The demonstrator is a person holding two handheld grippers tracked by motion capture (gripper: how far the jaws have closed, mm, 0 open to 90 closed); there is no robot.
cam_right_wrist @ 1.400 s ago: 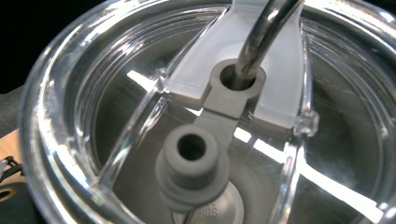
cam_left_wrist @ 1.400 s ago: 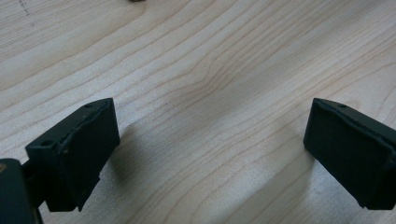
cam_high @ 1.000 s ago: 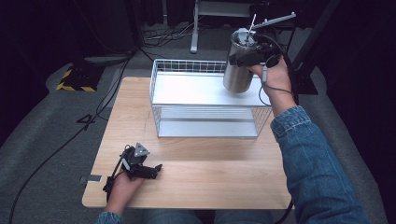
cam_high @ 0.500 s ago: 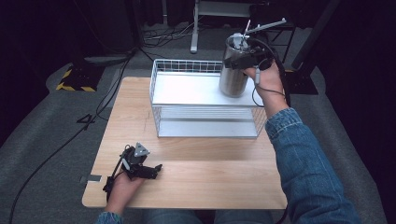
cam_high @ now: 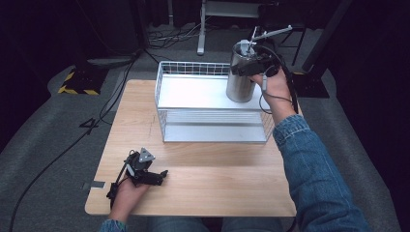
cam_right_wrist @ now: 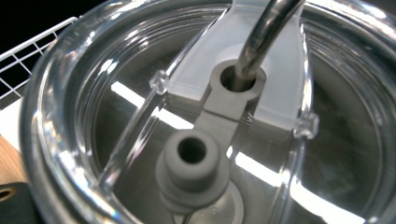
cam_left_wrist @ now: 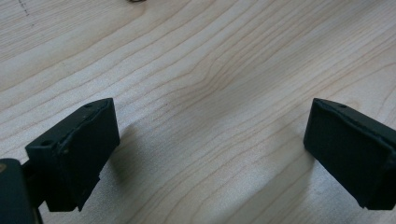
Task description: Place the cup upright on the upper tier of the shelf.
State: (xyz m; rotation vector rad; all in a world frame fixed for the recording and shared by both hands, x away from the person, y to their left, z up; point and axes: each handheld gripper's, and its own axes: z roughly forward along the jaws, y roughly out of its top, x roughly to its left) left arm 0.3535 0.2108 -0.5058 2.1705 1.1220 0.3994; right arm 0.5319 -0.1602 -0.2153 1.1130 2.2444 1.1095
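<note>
Steel, brushed and silvery, forms the tall tumbler (cam_high: 241, 79) that stands on the white top shelf (cam_high: 193, 94) of a wire basket rack (cam_high: 212, 104), at the shelf's far right corner. A clear plastic lid (cam_right_wrist: 70, 116) covers the tumbler, and a metal straw (cam_right_wrist: 261, 37) passes through a grey stopper (cam_right_wrist: 236, 86) in it; in the right gripper view a second grey plug (cam_right_wrist: 192, 161) sits beside that one. What the tumbler holds cannot be told through the reflections.

The right gripper (cam_high: 249, 65) clasps the tumbler at its rim, the hand wrapped behind it. Its jaws seem clamped on the upper wall, though the fingertips are hidden.

The left gripper (cam_high: 157, 176) rests on the wooden table (cam_high: 217, 179) near the front left corner, well apart from the rack. Its jaws stand wide apart with bare wood between them.

The rest of the shelf lies bare to the tumbler's left. Open tabletop runs along the front of the rack, and a strip lies at its left side. The rack's right end stands near the table's right edge.
</note>
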